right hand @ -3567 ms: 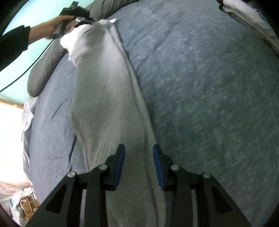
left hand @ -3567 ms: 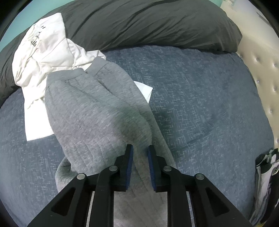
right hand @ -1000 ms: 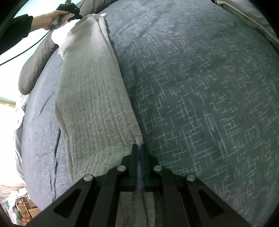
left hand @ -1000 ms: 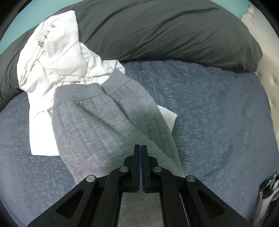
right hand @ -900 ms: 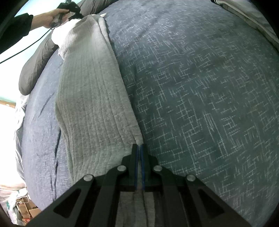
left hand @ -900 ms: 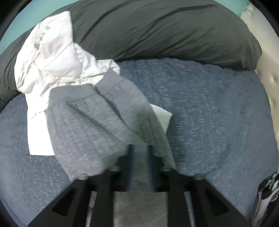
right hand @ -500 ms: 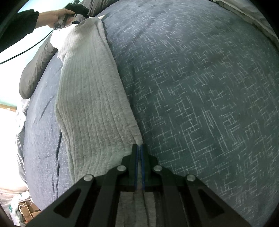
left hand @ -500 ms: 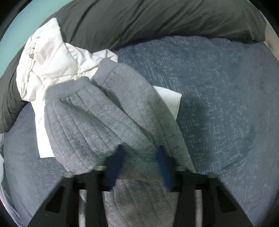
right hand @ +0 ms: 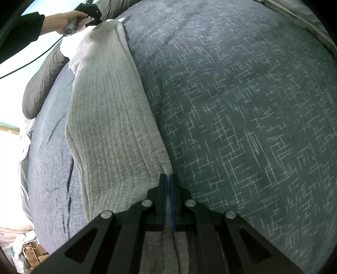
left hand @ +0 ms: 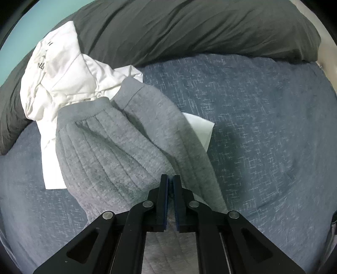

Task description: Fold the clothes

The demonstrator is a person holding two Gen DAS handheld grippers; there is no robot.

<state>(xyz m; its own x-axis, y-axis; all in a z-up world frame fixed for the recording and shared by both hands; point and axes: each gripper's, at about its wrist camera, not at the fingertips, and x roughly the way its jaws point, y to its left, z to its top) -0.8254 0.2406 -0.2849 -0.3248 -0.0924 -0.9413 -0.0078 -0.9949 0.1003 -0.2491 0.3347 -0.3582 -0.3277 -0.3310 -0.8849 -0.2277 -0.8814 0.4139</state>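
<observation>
Grey quilted pants [left hand: 118,147] lie stretched along the blue bedspread [left hand: 263,126], waistband toward a crumpled white garment [left hand: 63,69]. My left gripper [left hand: 170,177] is shut on a fold of the pants near that end. In the right wrist view the pants [right hand: 109,118] run as a long strip away from me. My right gripper [right hand: 168,176] is shut on their near right edge. At the far end a hand [right hand: 65,20] holds the left gripper [right hand: 88,9] against the cloth.
A dark grey duvet [left hand: 189,31] is bunched along the far side of the bed, partly under the white garment. A dark pillow [right hand: 40,88] sits at the bed's left edge, with clutter on the floor [right hand: 27,250] below. Pale fabric [right hand: 305,19] lies at the upper right.
The left gripper opened, shifted over the pants and has shut on the cloth again. The right gripper stayed shut on the pants' edge and hardly moved.
</observation>
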